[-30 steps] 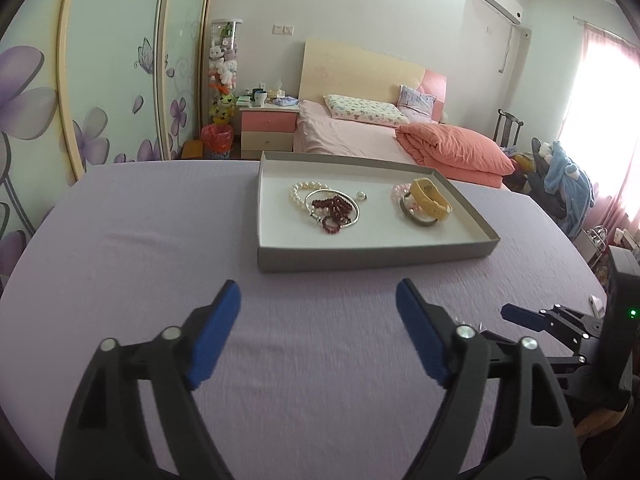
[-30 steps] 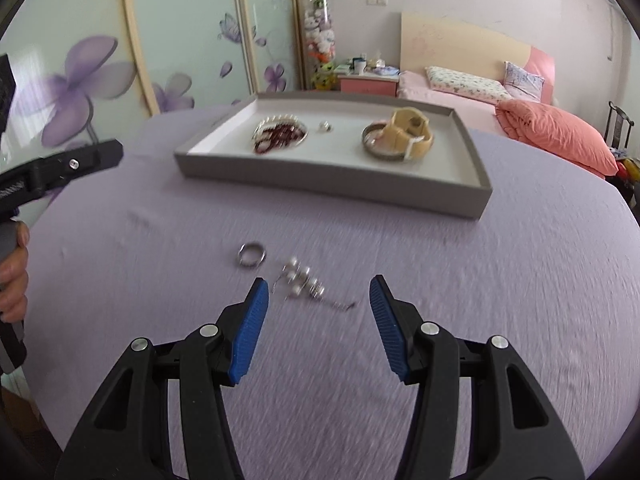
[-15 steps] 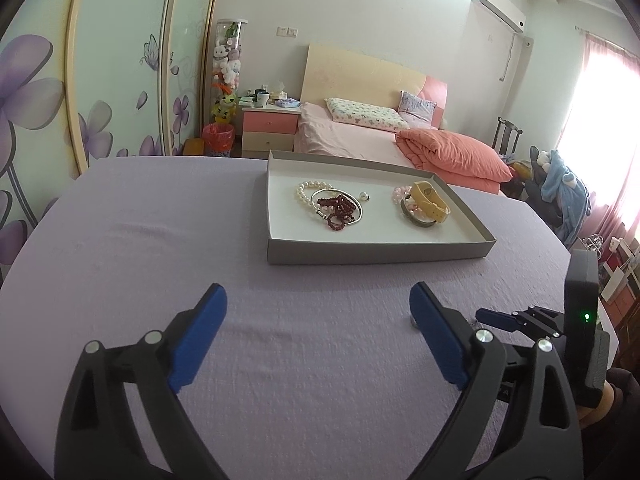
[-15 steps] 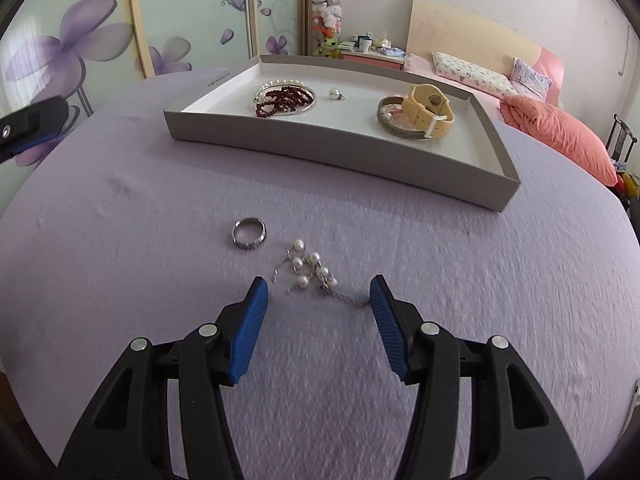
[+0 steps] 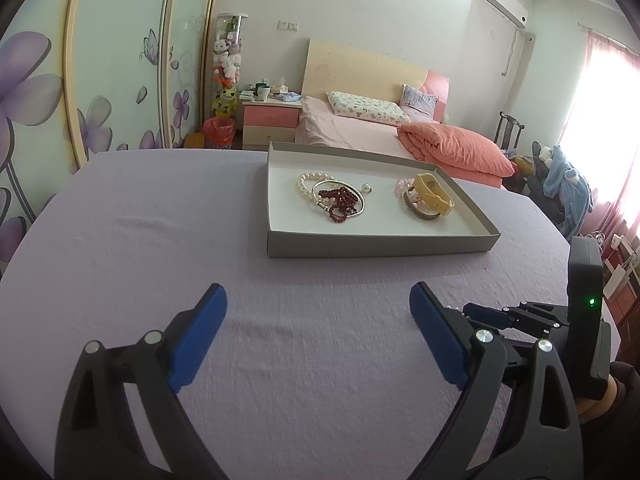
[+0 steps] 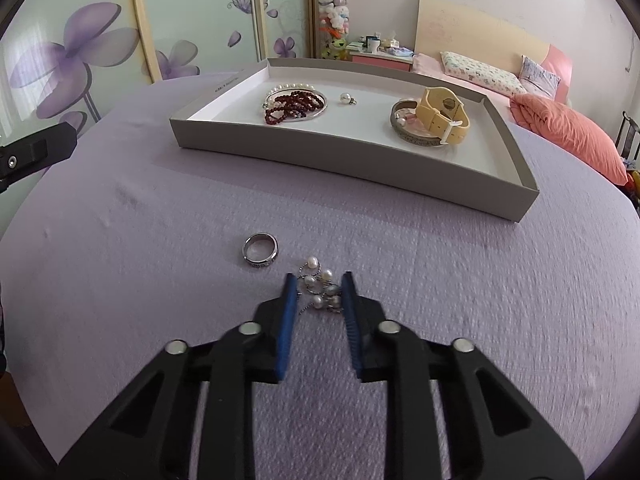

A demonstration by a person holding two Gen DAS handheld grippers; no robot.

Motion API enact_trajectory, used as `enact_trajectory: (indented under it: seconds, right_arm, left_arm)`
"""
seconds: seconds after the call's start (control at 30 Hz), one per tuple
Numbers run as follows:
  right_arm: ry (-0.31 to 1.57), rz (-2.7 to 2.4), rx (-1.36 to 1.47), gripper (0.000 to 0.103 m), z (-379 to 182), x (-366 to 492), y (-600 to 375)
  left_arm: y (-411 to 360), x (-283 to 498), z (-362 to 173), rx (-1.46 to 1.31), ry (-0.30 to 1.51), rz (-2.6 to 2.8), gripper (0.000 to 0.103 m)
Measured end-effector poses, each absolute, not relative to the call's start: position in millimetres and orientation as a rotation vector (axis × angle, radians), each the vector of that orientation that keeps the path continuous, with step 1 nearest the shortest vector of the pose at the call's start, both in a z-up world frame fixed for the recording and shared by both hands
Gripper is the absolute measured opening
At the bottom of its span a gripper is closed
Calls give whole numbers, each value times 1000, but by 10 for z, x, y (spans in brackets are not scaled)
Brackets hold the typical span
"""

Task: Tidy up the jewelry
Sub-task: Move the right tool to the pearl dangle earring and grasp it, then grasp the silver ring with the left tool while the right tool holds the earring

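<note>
1. My right gripper [image 6: 319, 294] has just been closing its jaws around the pearl-and-chain piece [image 6: 320, 286] lying on the purple cloth [image 6: 120, 240]; the blue pads flank the pearls closely, but whether they press on them I cannot tell.
2. My left gripper [image 5: 318, 334] hangs over bare cloth with its jaws spread wide and nothing between them.
3. The step in hand appears to be picking up the pearl piece. To do it well, I judge the pads should catch the pearl cluster, not only the thin chain, and the lift should be slow so loose strands do not slip out.
4. A silver ring [image 6: 260, 251] lies just beside the pearls, to their left and apart from the pads; it should stay undisturbed.
5. The grey tray [image 6: 360, 168] stands farther off on the cloth. It holds a red bead string [image 6: 294, 106] with a pearl bracelet, a small pearl stud [image 6: 346, 98] and a yellow watch [image 6: 442, 114] on a bangle.
6. The cloth is soft and slightly wrinkled; fine chain may snag.
7. Behind: a bed [image 5: 360, 132] with a pink duvet, a nightstand, and floral sliding doors [image 5: 60, 92].
</note>
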State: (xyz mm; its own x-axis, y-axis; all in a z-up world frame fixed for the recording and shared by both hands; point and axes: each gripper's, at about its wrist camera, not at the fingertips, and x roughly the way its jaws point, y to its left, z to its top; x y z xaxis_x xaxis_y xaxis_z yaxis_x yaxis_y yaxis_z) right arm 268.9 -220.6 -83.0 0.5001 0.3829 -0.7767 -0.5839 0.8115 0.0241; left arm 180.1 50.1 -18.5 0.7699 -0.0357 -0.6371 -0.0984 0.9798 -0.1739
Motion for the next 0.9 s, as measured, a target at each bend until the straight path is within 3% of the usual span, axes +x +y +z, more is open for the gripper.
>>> enact_trajectory:
  seconds: [0.27, 0.9]
  right_arm:
    - [876, 567, -231, 6, -800, 2702, -2272]
    - [728, 508, -13, 6, -123, 2844, -2868]
  left_arm:
    - [400, 1829, -252, -183, 715, 14, 93]
    - [-100, 2023, -572, -88, 806, -68, 93]
